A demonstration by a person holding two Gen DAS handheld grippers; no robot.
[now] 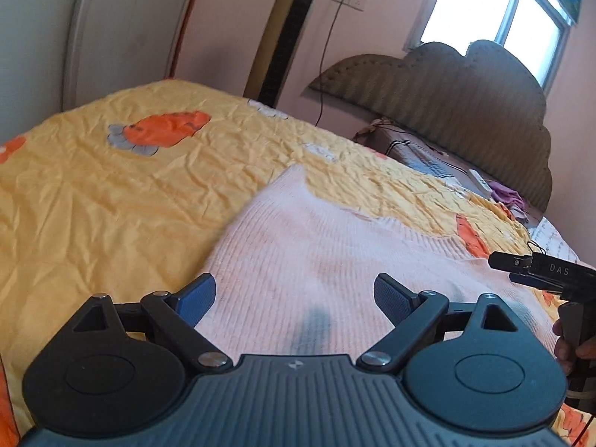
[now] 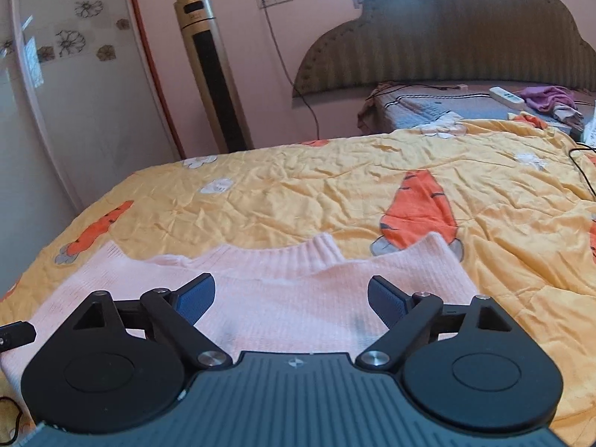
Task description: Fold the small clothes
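A pale pink knitted sweater lies flat on a yellow quilt with orange carrot prints. My left gripper is open and empty, just above the sweater's near part. The right gripper's fingers show at the right edge of the left wrist view, over the sweater's right edge. In the right wrist view the sweater lies with its ribbed collar at the far side. My right gripper is open and empty above it. The left gripper's tip shows at the left edge.
The quilt covers a bed with a padded headboard. A tower fan stands by the pink wall. A white remote, purple cloth and a black cable lie near the bed's head.
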